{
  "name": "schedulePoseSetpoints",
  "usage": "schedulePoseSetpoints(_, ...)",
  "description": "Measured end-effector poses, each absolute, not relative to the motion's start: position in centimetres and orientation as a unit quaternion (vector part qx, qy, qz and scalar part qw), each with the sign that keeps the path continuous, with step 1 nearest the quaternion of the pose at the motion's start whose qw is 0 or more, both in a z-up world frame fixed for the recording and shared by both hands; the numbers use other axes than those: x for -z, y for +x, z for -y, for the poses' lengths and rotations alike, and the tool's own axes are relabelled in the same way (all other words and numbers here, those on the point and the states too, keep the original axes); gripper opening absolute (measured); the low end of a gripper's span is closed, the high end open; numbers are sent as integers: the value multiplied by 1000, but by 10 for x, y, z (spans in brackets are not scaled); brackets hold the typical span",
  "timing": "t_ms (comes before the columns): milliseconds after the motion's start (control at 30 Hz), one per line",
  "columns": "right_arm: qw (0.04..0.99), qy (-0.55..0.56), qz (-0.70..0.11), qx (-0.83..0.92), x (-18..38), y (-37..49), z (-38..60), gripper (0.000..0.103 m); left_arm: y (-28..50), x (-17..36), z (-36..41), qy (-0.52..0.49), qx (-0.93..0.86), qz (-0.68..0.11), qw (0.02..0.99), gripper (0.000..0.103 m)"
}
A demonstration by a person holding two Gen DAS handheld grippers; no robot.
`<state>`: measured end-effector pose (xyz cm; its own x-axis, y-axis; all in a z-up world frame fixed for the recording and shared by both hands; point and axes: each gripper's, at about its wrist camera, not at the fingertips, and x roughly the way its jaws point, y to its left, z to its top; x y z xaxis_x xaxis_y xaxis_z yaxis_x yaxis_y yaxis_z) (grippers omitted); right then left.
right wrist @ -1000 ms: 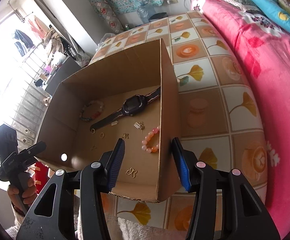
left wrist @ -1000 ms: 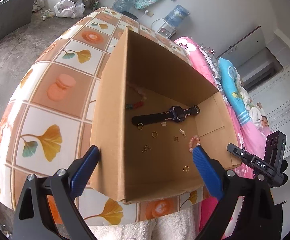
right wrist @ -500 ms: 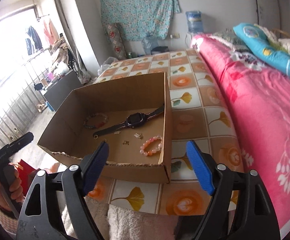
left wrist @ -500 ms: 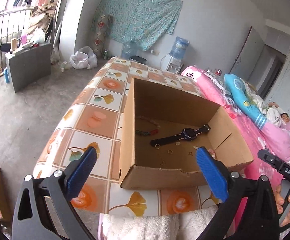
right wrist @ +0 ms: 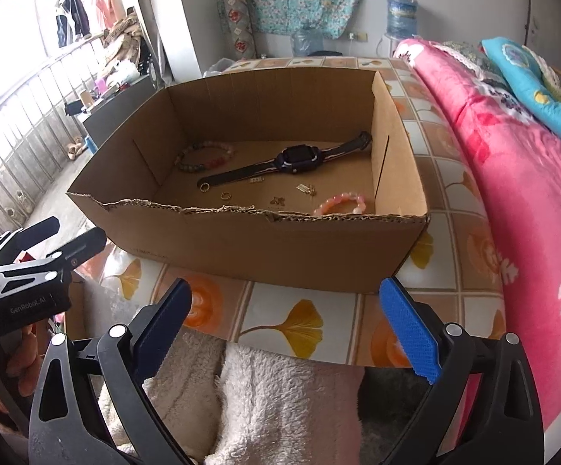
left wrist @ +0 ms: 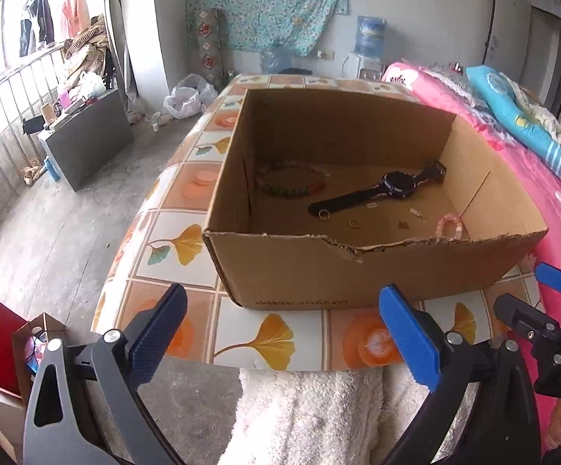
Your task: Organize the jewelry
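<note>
An open cardboard box (left wrist: 299, 271) (right wrist: 265, 248) stands on a tiled table. Inside lie a black watch (left wrist: 392, 188) (right wrist: 292, 162), a green and red bead bracelet (left wrist: 292, 188) (right wrist: 203, 159), a pink bead bracelet (left wrist: 448, 226) (right wrist: 342, 203), gold rings (left wrist: 323, 214) (right wrist: 204, 188) and small gold pieces (right wrist: 305, 188). My left gripper (left wrist: 280, 333) is open and empty, in front of the box near the table's edge. My right gripper (right wrist: 284, 325) is open and empty, also in front of the box. Each gripper shows in the other's view.
The table (left wrist: 272, 337) has a leaf and flower tile pattern. A white fluffy towel (right wrist: 272, 395) hangs below its near edge. A pink bed (right wrist: 512, 162) runs along the right. A grey cabinet (left wrist: 86, 143), bags and a railing stand on the left.
Both grippers have pulled back and down from over the box to in front of its near wall. The right gripper's jaws have spread wider. The jewelry has not moved.
</note>
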<state>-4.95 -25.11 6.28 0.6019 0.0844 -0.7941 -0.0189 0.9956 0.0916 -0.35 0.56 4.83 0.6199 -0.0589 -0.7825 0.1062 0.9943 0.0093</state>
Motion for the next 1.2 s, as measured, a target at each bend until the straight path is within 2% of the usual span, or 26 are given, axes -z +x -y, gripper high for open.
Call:
schedulePoseSetpoints(200, 884, 47, -465, -15, -56, -36, 250, 94, 6, -38, 7, 13, 39, -469, 882, 97)
schedulePoseSetpoints(500, 879, 47, -474, -16, -51, -31, 246, 94, 9, -40, 23, 53, 25, -473, 879, 97)
schedulePoseSetpoints(1200, 877, 59, -477, -3, -51, -28, 254, 94, 13, -41, 24, 39, 28, -485, 873, 96)
